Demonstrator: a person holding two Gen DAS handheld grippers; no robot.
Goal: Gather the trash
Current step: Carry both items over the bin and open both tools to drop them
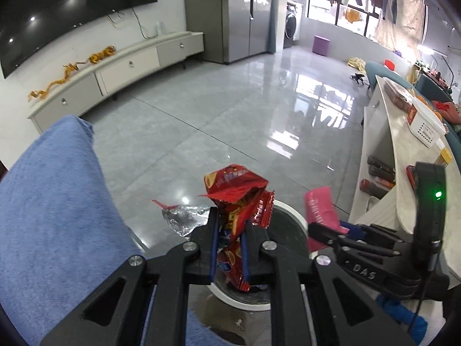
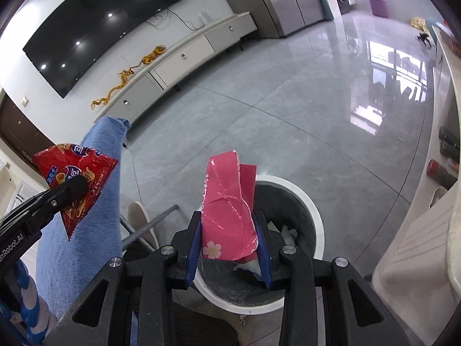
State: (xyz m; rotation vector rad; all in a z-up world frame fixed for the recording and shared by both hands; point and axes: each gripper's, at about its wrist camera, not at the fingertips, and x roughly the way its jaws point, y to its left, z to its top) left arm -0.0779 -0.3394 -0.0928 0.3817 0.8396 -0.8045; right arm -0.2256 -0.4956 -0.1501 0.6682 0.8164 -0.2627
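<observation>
My left gripper (image 1: 229, 222) is shut on a crumpled red snack wrapper (image 1: 236, 196) with a silver foil inside, held over a white-rimmed trash bin (image 1: 291, 216). My right gripper (image 2: 227, 227) is shut on a pink foil packet (image 2: 226, 207) with a flower print, held above the same bin (image 2: 311, 204), which holds some trash. The left gripper and the red wrapper (image 2: 75, 176) show at the left of the right wrist view. The right gripper and the pink packet (image 1: 319, 207) show at the right of the left wrist view.
A blue towel (image 1: 54, 207) hangs over a chair at the left. A white counter (image 1: 403, 155) with boxes and bottles runs along the right. A TV cabinet (image 1: 115, 77) stands on the far wall. Grey tiled floor (image 1: 230, 109) lies beyond the bin.
</observation>
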